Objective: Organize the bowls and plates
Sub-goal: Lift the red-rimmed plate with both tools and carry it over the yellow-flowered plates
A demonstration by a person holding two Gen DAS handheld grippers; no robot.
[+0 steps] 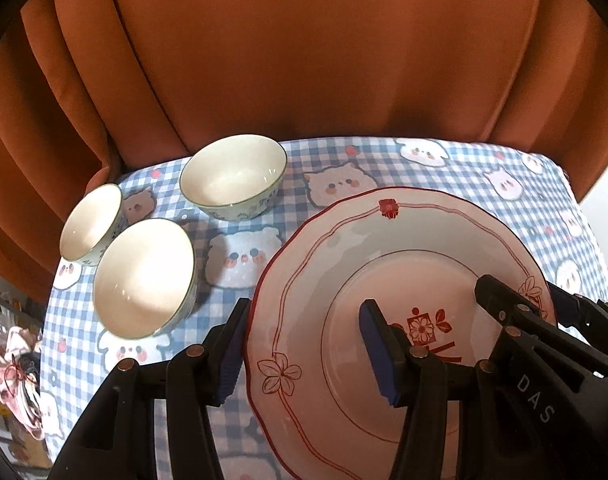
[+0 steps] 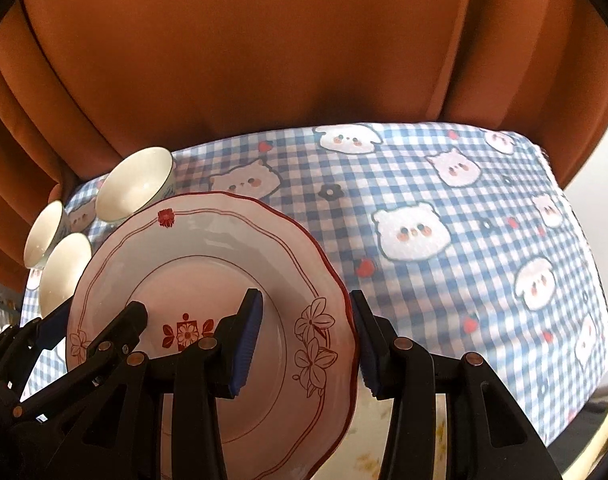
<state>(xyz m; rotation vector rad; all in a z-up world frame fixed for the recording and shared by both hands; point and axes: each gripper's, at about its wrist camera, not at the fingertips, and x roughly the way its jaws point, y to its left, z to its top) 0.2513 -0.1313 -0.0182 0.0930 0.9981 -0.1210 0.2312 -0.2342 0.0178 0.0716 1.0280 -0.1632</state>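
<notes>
A white scalloped plate (image 1: 384, 248) (image 2: 208, 248) with red rim lines and flower prints hangs tilted above the table, carried between both grippers. My left gripper (image 1: 304, 354) is shut on its left rim, one blue pad outside the edge and one on the plate's face. On the opposite rim my right gripper (image 2: 306, 352) is shut the same way. Each gripper also shows in the other's view, the right gripper (image 1: 504, 308) and the left gripper (image 2: 124, 320). Three white bowls (image 1: 232, 176) (image 1: 90, 222) (image 1: 144, 276) stand close together at the table's far left.
The table wears a blue checked cloth (image 2: 424, 200) printed with cartoon animals. An orange curtain (image 1: 304, 60) hangs right behind its far edge. Clutter (image 1: 16, 360) lies beyond the table's left edge, lower down.
</notes>
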